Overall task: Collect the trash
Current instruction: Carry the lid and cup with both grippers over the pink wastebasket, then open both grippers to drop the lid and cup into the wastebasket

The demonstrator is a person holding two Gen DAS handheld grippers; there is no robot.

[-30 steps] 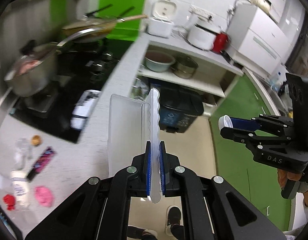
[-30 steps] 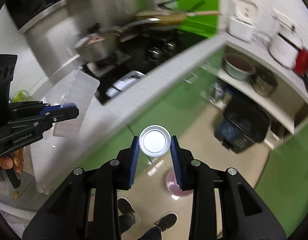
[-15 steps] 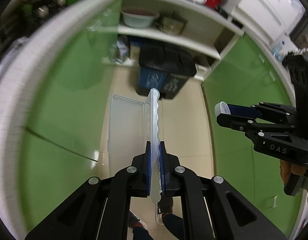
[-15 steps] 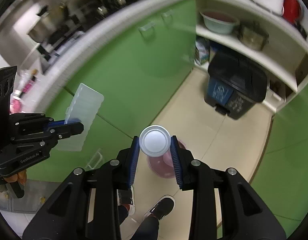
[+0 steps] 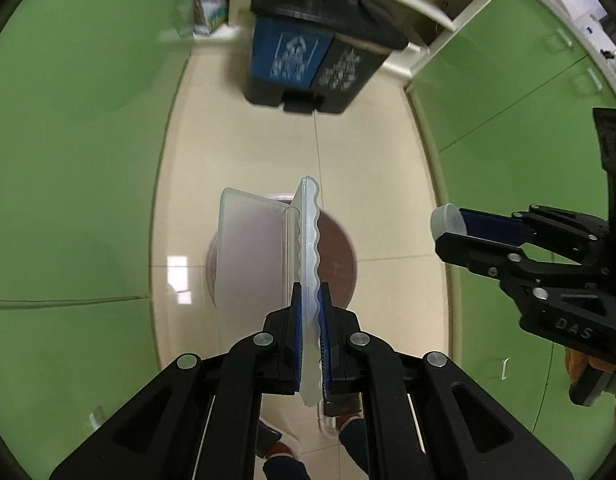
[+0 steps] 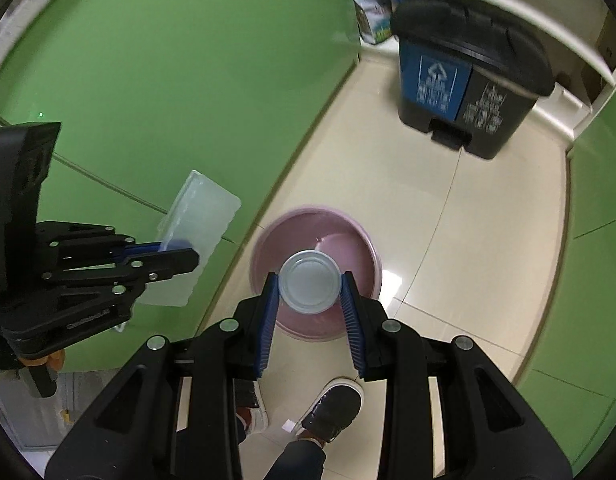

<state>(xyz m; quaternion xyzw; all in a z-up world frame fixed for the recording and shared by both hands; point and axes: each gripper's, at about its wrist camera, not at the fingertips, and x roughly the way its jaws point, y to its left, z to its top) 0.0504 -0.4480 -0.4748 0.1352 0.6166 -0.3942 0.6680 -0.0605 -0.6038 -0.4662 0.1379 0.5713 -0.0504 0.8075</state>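
My left gripper (image 5: 309, 304) is shut on the wavy edge of a clear plastic clamshell box (image 5: 254, 252), whose lid hangs open to the left. It hovers over a pink basin (image 5: 339, 252) on the floor. My right gripper (image 6: 309, 292) is shut on a small white plastic cup (image 6: 309, 282), bottom facing the camera, above the same pink basin (image 6: 363, 240). Each gripper shows in the other's view: the right gripper (image 5: 447, 226) with the cup (image 5: 447, 220) at the right, the left gripper (image 6: 184, 254) with the box (image 6: 196, 224) at the left.
A two-part pedal bin (image 5: 308, 60), blue and dark grey with a black lid, stands on the cream tiled floor by an open shelf. The same bin (image 6: 463, 84) appears at upper right. Green cabinet doors (image 6: 168, 80) line both sides. The person's shoes (image 6: 331, 408) are below.
Both grippers have dropped from counter height down toward the floor and tilted downward. The stove and counter left the views; the pink basin and pedal bin came in. Both grips are unchanged.
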